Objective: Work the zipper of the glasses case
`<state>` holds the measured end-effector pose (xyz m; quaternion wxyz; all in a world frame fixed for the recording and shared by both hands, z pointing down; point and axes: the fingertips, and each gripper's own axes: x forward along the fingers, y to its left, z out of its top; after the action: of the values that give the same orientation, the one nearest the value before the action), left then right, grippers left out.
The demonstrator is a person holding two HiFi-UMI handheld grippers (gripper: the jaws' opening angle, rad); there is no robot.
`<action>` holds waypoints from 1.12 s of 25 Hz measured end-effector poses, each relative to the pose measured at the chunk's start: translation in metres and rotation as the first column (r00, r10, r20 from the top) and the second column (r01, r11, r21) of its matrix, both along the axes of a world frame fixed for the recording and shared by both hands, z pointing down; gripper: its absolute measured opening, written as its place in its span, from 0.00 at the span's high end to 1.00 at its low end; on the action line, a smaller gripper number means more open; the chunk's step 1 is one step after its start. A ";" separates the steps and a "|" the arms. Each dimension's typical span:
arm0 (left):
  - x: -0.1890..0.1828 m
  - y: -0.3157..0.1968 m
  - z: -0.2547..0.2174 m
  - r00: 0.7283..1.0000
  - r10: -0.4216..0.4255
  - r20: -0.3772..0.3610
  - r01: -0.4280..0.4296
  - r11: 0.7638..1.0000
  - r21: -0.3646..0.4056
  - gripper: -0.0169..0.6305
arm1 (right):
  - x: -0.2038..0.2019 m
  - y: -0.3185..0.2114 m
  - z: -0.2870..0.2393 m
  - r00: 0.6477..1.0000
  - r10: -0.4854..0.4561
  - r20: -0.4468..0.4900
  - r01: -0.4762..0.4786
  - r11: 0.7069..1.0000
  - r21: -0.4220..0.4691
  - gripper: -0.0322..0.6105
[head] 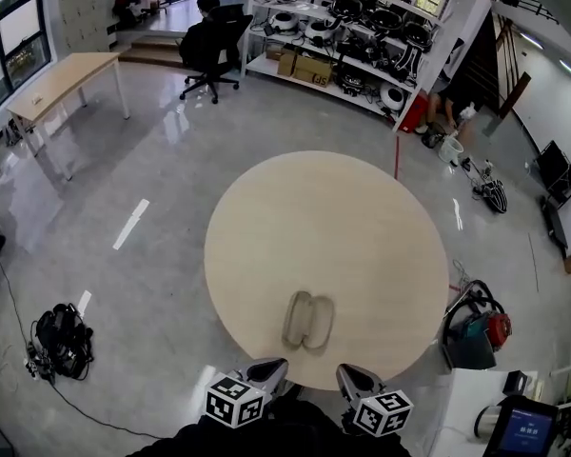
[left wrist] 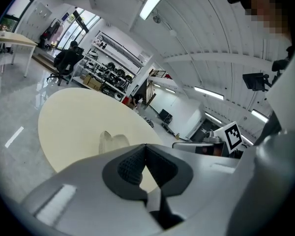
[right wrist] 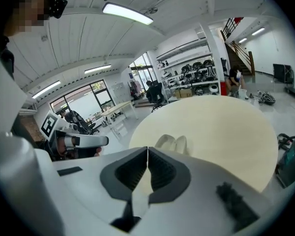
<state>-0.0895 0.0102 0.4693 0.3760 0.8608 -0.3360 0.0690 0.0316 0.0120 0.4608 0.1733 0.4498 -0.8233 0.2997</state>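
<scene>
A beige glasses case point(head: 308, 320) lies open, its two halves side by side, on the near part of the round beige table point(head: 362, 217). It also shows as a pale shape, the case point(left wrist: 112, 141), in the left gripper view, and just past the jaws, the case point(right wrist: 171, 142), in the right gripper view. My left gripper point(head: 273, 369) hovers at the table's near edge, left of the case, shut and empty. My right gripper point(head: 352, 376) hangs beside it, right of the case, also shut and empty. Neither touches the case. Its zipper is too small to make out.
A red and teal machine point(head: 476, 329) stands on the floor right of the table. Black cables and a bag point(head: 59, 341) lie at the left. Shelves with gear point(head: 347, 27), an office chair point(head: 209, 50) and a desk point(head: 62, 79) stand far back.
</scene>
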 end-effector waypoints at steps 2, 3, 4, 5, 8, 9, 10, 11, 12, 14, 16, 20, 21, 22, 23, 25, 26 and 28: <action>0.003 -0.005 0.001 1.000 -0.004 0.011 0.004 1.000 0.006 0.96 | 0.000 -0.007 0.005 1.000 -0.028 0.005 0.028 1.000 -0.003 0.94; 0.002 -0.007 0.001 1.000 -0.013 0.021 0.013 1.000 0.010 0.96 | -0.001 -0.011 0.009 0.999 -0.039 0.013 0.039 0.999 -0.006 0.94; 0.001 -0.010 0.002 0.999 -0.026 0.031 0.026 1.000 0.014 0.96 | 0.000 -0.016 0.014 0.999 -0.047 0.024 0.047 0.999 -0.010 0.94; 0.001 -0.015 0.003 0.998 -0.041 0.042 0.040 0.999 0.020 0.96 | 0.003 -0.023 0.018 0.998 -0.052 0.038 0.053 0.999 -0.013 0.94; 0.009 -0.036 0.008 0.995 -0.063 0.075 0.060 0.997 0.040 0.95 | 0.017 -0.053 0.030 0.996 -0.066 0.064 0.067 0.998 -0.012 0.92; 0.012 -0.042 0.011 0.994 -0.062 0.090 0.059 0.998 0.039 0.94 | 0.021 -0.061 0.033 0.995 -0.074 0.067 0.075 0.997 -0.015 0.90; 0.015 -0.045 0.015 0.992 -0.061 0.107 0.058 0.998 0.028 0.93 | 0.025 -0.066 0.038 0.994 -0.080 0.070 0.082 0.996 -0.024 0.89; 0.017 -0.045 0.019 0.990 -0.061 0.124 0.060 0.998 0.010 0.91 | 0.029 -0.067 0.043 0.994 -0.083 0.073 0.086 0.996 -0.039 0.88; 0.020 -0.046 0.025 0.988 -0.063 0.139 0.065 0.998 -0.008 0.90 | 0.033 -0.069 0.050 0.994 -0.083 0.078 0.087 0.995 -0.054 0.87; 0.028 -0.056 0.035 0.983 -0.075 0.166 0.080 0.996 -0.025 0.87 | 0.044 -0.078 0.065 0.993 -0.081 0.087 0.088 0.993 -0.082 0.83; 0.035 -0.065 0.047 0.976 -0.087 0.200 0.096 0.995 -0.033 0.84 | 0.050 -0.085 0.081 0.991 -0.086 0.107 0.098 0.988 -0.117 0.79; 0.038 -0.082 0.075 0.961 -0.100 0.258 0.118 0.991 -0.056 0.72 | 0.045 -0.095 0.107 0.980 -0.116 0.160 0.143 0.975 -0.170 0.75; 0.038 -0.088 0.083 0.958 -0.103 0.266 0.124 0.990 -0.065 0.70 | 0.042 -0.098 0.112 0.976 -0.127 0.176 0.158 0.971 -0.178 0.75; 0.037 -0.094 0.091 0.957 -0.105 0.271 0.131 0.988 -0.079 0.68 | 0.039 -0.102 0.116 0.971 -0.137 0.196 0.173 0.967 -0.185 0.75; 0.035 -0.099 0.100 0.957 -0.107 0.270 0.137 0.986 -0.098 0.66 | 0.036 -0.105 0.120 0.965 -0.143 0.219 0.186 0.964 -0.191 0.75; 0.032 -0.107 0.113 0.961 -0.108 0.253 0.145 0.980 -0.133 0.65 | 0.035 -0.111 0.125 0.958 -0.134 0.253 0.187 0.962 -0.197 0.75; 0.030 -0.112 0.118 0.965 -0.109 0.239 0.146 0.979 -0.145 0.63 | 0.038 -0.115 0.128 0.959 -0.122 0.257 0.176 0.964 -0.201 0.75; 0.024 -0.122 0.128 0.972 -0.101 0.212 0.138 0.977 -0.164 0.58 | 0.044 -0.122 0.136 0.965 -0.098 0.242 0.152 0.965 -0.213 0.75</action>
<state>-0.0653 -0.1118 0.5969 0.4185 0.7904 -0.4165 0.1632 0.0759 -0.1101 0.5968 0.1467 0.3361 -0.8245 0.4310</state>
